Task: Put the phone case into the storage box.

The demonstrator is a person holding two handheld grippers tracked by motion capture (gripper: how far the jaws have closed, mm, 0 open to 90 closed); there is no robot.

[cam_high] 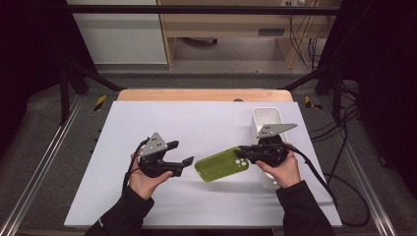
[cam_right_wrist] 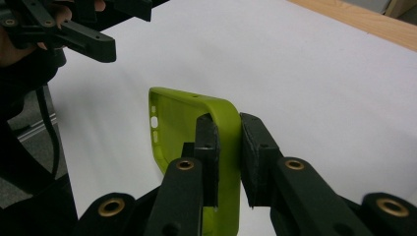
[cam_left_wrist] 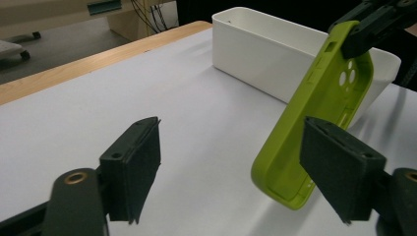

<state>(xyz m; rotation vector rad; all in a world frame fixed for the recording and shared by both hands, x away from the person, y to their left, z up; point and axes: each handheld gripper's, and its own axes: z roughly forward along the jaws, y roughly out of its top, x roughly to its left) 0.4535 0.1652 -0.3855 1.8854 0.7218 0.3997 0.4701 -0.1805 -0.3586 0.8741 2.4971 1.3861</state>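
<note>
In the high view, the green phone case (cam_high: pixel 222 164) is held above the white table (cam_high: pixel 196 123) by the right gripper (cam_high: pixel 244 153), beside the white bin (cam_high: pixel 268 123). The left gripper (cam_high: pixel 181 153) is posed nearby, jaws apart.

In the left gripper view, the case hangs tilted between open jaws.

In the right gripper view, only the case's edge is clamped; it could be twisted loose.

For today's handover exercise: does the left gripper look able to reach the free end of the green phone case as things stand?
Probably yes. The left gripper is open beside the green phone case, which the right gripper holds off the white table by its far edge. Nothing stands between them.
</note>
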